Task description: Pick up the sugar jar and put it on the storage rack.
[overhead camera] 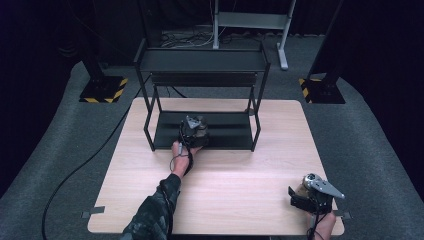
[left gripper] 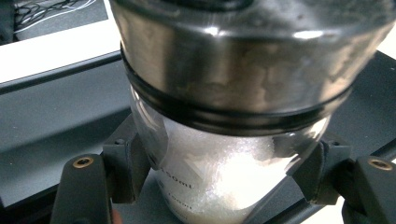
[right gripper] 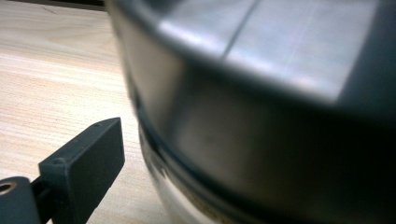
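— Two jars, as we count them, one at each gripper. Our left gripper (overhead camera: 194, 131) sits at the lower shelf of the black rack (overhead camera: 200, 59), and between its jaws stands a glass jar (left gripper: 219, 154) with a steel lid (left gripper: 243, 60) and white grains inside.

— Do we have it clamped?

— In the left gripper view both jaws press the glass just under the lid's black ring, so we judge it gripped. The jar stands upright, its long axis vertical, straight ahead of that hand over the dark shelf.

— And our right?

— The right gripper (overhead camera: 314, 194) is near the table's (overhead camera: 240, 175) front right corner, well apart from the rack. A second jar (right gripper: 261, 116) looms just ahead in its own view, metal lid uppermost. We see one jaw beside it, with a sliver of wood between jaw and glass; the other jaw is hidden, so we cannot tell whether it grips.

— Which hand is nearer the rack?

— Our left, plainly. Any shelving move turns on that jar staying upright as it meets the shelf.
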A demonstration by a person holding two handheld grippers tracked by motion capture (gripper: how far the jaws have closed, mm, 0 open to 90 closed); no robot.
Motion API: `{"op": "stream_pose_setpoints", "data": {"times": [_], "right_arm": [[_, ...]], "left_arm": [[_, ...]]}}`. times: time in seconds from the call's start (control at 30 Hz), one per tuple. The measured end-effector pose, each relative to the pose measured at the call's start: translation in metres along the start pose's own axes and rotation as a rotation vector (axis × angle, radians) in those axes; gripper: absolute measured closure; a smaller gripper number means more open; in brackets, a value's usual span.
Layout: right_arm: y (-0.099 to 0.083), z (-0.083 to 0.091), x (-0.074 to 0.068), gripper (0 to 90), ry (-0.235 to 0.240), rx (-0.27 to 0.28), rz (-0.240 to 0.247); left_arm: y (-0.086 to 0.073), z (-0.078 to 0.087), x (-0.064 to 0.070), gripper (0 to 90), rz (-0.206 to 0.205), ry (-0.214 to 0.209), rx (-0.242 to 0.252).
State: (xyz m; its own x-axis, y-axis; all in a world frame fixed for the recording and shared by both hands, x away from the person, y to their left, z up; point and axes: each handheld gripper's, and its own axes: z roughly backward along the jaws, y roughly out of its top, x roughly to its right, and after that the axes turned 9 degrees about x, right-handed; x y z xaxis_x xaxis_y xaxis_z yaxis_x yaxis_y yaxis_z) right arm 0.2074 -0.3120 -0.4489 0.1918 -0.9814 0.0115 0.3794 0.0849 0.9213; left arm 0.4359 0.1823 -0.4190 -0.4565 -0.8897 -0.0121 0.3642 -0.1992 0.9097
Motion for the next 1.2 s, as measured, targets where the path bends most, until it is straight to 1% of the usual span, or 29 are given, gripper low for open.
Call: {"op": "stream_pose_setpoints", "data": {"times": [0.2,0.4,0.7,1.03,1.2], "right_arm": [[0.0001,0.0,0.0001,2.0,0.0,0.0,-0.002],[-0.0001,0.0001,0.0,2.0,0.0,0.001,-0.002],[-0.0004,0.0003,-0.0004,2.0,-0.001,0.002,0.001],[-0.0002,0.0001,-0.0007,2.1,-0.002,0.001,0.002],[-0.0004,0.0003,-0.0007,2.0,-0.003,0.002,0.001]], "left_arm": [[-0.0008,-0.0025,-0.0004,29.8,0.005,0.001,-0.007],[-0.0043,-0.0026,-0.0035,29.8,0.029,0.0,0.0],[-0.0094,-0.0037,-0.0043,29.8,0.028,0.001,0.019],[-0.0071,-0.0071,-0.0057,29.8,0.027,-0.003,0.014],[-0.0079,-0.0081,-0.0052,29.7,0.029,-0.002,0.02]]}}
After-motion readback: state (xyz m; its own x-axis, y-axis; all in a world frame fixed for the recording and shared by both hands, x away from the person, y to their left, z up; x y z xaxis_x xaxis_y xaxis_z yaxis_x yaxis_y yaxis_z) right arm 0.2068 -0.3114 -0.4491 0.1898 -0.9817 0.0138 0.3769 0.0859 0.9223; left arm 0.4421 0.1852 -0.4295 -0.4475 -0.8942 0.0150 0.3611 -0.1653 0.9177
